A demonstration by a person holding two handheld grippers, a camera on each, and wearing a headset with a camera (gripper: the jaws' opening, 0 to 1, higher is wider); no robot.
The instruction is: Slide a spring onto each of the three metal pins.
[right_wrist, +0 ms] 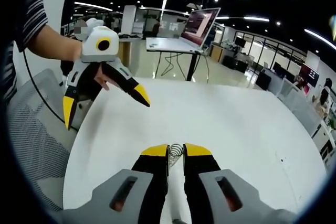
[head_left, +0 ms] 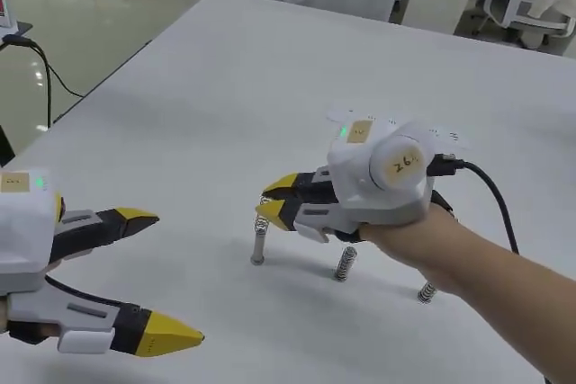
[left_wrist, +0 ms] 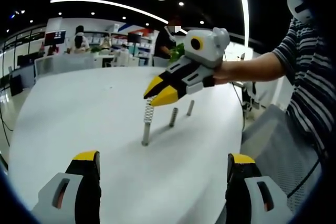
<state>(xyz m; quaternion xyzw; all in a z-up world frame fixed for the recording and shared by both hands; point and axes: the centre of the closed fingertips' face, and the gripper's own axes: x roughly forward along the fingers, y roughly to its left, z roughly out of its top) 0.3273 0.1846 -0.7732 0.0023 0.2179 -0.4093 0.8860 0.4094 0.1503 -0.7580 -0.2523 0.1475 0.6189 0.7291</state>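
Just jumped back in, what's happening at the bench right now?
The right gripper is shut on a spring, holding it at the top of the leftmost pin on the white table. The middle pin and the rightmost pin appear to carry springs already. The left gripper hangs open off to the side, holding nothing.

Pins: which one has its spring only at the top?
The leftmost pin, its spring pinched by the right hand-held gripper; the other two springs sit low by the table.
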